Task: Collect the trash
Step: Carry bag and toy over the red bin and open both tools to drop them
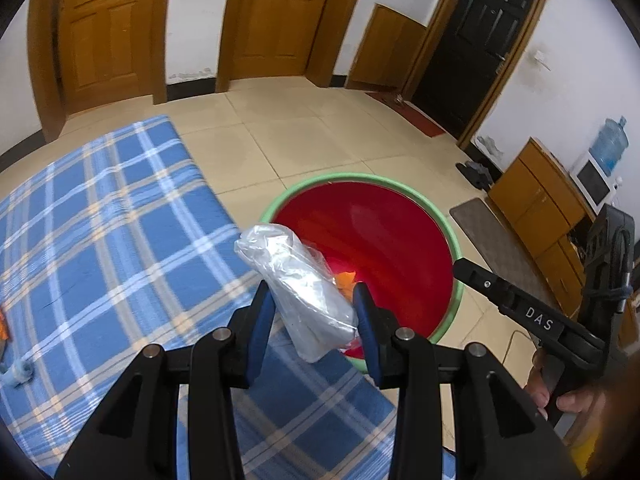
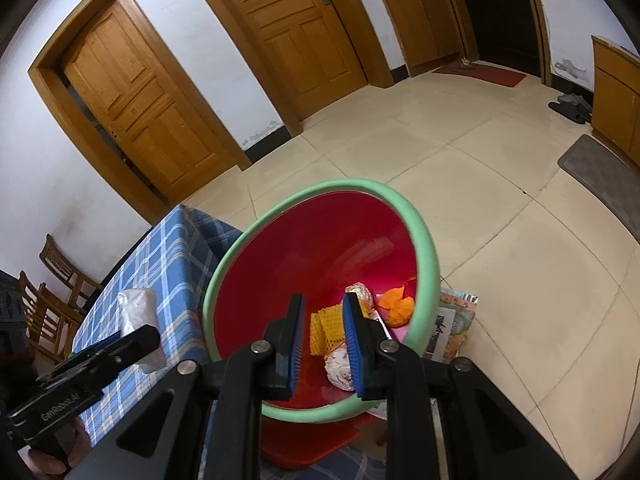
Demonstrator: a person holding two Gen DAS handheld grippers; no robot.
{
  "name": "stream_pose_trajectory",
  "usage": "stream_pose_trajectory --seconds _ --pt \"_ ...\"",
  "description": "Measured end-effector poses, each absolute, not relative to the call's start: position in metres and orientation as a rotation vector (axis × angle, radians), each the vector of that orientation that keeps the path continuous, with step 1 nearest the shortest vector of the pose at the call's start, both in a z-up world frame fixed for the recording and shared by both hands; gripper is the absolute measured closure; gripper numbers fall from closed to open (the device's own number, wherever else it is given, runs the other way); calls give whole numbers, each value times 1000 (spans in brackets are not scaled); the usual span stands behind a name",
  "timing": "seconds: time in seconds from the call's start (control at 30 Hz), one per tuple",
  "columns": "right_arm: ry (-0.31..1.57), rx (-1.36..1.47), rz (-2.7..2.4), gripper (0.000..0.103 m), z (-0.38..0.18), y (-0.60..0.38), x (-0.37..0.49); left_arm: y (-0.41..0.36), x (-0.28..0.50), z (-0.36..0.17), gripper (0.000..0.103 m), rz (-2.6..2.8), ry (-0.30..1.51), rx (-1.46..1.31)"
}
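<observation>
Fingers (image 1: pixel 262 312) of the left gripper (image 1: pixel 314 314) pinch a crumpled clear plastic bag (image 1: pixel 298 284), tilted toward 11 o'clock above the near rim of the red bin (image 1: pixel 400 240) (green-rimmed), at the edge of the blue plaid tabletop (image 1: pixel 100 220). At 3 o'clock in that view the right gripper (image 2: pixel 322 340) angles down, its blue pads as close as they go with nothing between them, poised over the bin's mouth. Inside lie a yellow mesh piece (image 2: pixel 326 328), an orange wad (image 2: pixel 398 308) and crumpled wrappers (image 2: pixel 338 366); wooden doors (image 1: pixel 104 28) stand behind.
</observation>
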State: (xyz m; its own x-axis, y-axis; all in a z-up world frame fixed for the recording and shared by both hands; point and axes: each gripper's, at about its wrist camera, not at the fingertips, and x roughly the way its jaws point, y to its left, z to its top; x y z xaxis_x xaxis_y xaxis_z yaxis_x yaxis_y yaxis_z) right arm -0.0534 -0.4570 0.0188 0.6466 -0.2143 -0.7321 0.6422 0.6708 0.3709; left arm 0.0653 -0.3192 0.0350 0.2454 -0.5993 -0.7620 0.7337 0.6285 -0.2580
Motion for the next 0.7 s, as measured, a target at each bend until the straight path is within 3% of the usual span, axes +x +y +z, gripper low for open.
stream_pose_trajectory --seconds 0.7 --pt "704 713 -561 66 9 -468 -65 -359 50 18 61 -965 968 266"
